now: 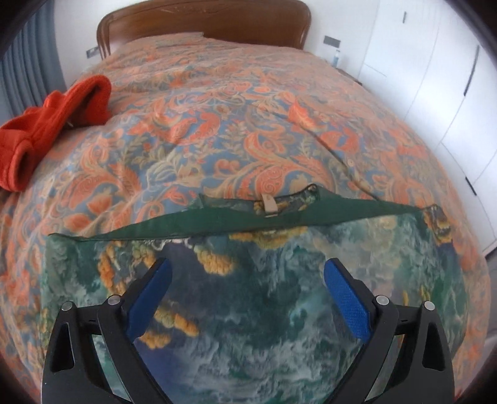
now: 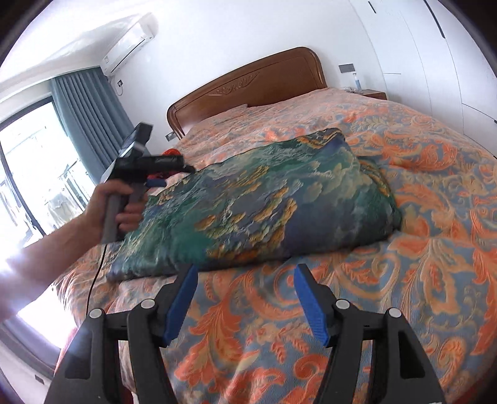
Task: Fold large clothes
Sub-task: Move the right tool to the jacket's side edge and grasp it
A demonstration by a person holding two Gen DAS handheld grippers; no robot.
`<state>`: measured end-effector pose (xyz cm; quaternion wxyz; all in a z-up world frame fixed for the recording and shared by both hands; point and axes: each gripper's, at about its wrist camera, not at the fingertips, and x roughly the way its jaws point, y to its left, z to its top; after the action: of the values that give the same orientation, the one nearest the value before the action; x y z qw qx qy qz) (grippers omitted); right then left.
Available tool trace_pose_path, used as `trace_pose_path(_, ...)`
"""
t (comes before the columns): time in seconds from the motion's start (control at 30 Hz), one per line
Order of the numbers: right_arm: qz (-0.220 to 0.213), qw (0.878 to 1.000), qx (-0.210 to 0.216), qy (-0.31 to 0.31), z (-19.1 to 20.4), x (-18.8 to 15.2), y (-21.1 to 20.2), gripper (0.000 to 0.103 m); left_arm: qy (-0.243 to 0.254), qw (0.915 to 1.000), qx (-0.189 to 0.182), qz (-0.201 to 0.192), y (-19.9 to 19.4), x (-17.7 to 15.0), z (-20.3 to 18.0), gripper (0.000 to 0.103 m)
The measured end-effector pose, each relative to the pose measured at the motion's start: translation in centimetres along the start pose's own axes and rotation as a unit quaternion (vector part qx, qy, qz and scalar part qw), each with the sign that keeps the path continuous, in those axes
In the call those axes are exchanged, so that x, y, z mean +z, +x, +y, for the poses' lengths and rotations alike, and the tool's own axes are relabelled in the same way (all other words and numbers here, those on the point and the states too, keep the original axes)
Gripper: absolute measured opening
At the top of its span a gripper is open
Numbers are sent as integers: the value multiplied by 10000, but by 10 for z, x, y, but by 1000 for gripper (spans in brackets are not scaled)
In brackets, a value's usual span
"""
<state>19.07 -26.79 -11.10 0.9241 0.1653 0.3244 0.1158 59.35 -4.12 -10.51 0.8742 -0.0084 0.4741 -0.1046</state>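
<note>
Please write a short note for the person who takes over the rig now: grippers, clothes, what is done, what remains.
Left gripper: open, empty, above the green garment.
Right gripper: open, empty, over the bedspread, short of the garment's near edge.
Green garment lies on the bed, flat and apparently folded over, collar side toward the headboard.
Red garment lies bunched at the bed's left edge, not folded.
Left: finish the green one if needed, then the red one.

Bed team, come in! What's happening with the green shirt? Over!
Left tool open, above green shirt. Right tool open, empty, near its edge. Shirt folded on bedspread. Red garment off aside.
</note>
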Motion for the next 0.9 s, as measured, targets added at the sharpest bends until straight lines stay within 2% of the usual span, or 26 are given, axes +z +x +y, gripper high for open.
trace_pose_path(0.07,114,9999,-1,-6,-2,-9,-5,66,44,9998,68,207,13,1,0,99)
trace_pose_path(0.17,278,9995,-42,165,-11,-18,-10,66,314,9982,334,386,24,-15,-5,99)
trace_pose_path(0.37,295,9977,-132,597,-31,-27,-18,66,848,9958,344,-3,-11,-56,-11,99)
trace_pose_path(0.57,368,9972,-107,649,-32,-31,-14,66,1344,9904,259,-200,-38,-102,-28,99)
trace_pose_path(0.73,250,9974,-30,672,-24,-27,-13,66,1443,9883,260,-423,-51,-138,-35,99)
trace_pose_path(0.9,250,9978,-27,615,-18,-28,-14,66,1574,9861,241,-469,-60,-163,-44,99)
